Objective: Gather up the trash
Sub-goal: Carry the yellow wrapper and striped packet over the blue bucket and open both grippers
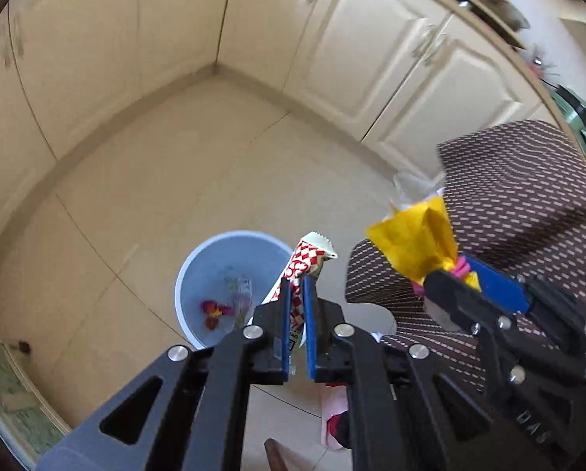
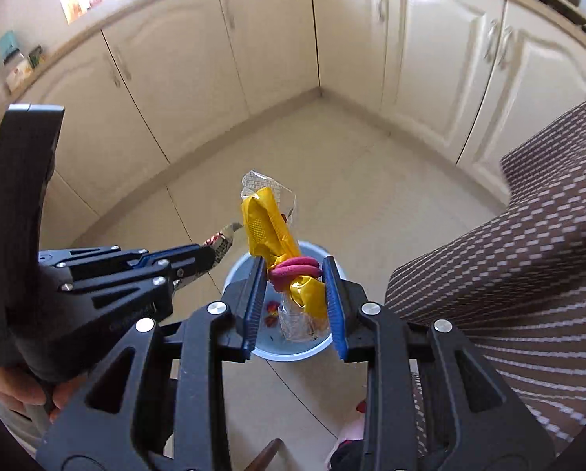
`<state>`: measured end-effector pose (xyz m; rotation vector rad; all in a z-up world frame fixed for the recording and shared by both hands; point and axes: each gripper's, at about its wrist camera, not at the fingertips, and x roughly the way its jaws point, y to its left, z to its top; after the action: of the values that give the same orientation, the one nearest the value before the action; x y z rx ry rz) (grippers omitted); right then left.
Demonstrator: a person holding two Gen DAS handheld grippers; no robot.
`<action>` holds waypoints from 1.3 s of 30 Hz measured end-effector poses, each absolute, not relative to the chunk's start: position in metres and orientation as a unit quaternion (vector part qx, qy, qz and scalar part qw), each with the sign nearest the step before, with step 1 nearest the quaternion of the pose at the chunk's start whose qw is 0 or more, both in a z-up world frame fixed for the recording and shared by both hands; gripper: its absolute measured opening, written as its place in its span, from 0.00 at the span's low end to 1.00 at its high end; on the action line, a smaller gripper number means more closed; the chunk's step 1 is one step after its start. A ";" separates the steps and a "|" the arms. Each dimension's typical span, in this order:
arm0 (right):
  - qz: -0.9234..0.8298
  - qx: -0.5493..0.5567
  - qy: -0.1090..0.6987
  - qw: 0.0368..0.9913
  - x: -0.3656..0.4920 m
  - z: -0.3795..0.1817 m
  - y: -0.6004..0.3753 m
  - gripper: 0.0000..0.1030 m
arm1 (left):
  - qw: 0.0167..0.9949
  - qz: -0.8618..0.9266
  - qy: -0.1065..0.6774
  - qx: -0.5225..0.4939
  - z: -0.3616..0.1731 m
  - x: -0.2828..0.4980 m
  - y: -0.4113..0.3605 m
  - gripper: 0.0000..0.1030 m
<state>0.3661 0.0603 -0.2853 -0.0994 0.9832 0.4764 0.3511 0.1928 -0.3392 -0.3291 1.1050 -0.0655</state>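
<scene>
- Kitchen floor, over the bin [image 1: 230,271]: I have both grippers tipped down toward it, each carrying a piece of trash.
- My left gripper [image 1: 297,290] is clamped on a red-and-white wrapper [image 1: 310,259], fingers almost together, the wrapper sticking up past the tips and its tail trailing back between them.
- My right gripper [image 2: 294,274] is clamped on a yellow bag [image 2: 273,231] bunched with a pink band [image 2: 294,269]; clear film pokes out above and below the fingers.
- The bin sits just beyond and below both sets of fingertips; a few scraps already lie in it.
- To drop well, I would bring each set of tips fully over the bin's mouth before letting go, since the wrapper looks closer to the rim than the centre.
- Light wrappers can cling to the pads or drift, so I judge a low release safest.
- The patterned tablecloth [image 2: 508,274] hangs just right of my right fingers; I would keep clear of it.
</scene>
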 end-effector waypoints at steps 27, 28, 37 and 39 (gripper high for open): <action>0.206 -0.029 0.516 0.831 0.412 -0.362 0.087 0.29 | 0.809 0.036 0.548 -0.209 -0.403 0.368 0.235 0.51; 0.206 -0.028 0.516 0.831 0.412 -0.362 0.088 0.29 | 0.809 0.038 0.548 -0.208 -0.403 0.368 0.237 0.51; 0.201 -0.026 0.511 0.835 0.413 -0.365 0.091 0.31 | 0.807 0.047 0.549 -0.214 -0.404 0.367 0.244 0.52; 0.200 -0.026 0.511 0.836 0.413 -0.365 0.092 0.31 | 0.808 0.048 0.547 -0.213 -0.403 0.366 0.244 0.52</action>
<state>0.4133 0.0925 -0.3651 -0.0557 1.0817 0.4234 0.3661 0.2437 -0.4032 -0.4548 1.1695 0.1033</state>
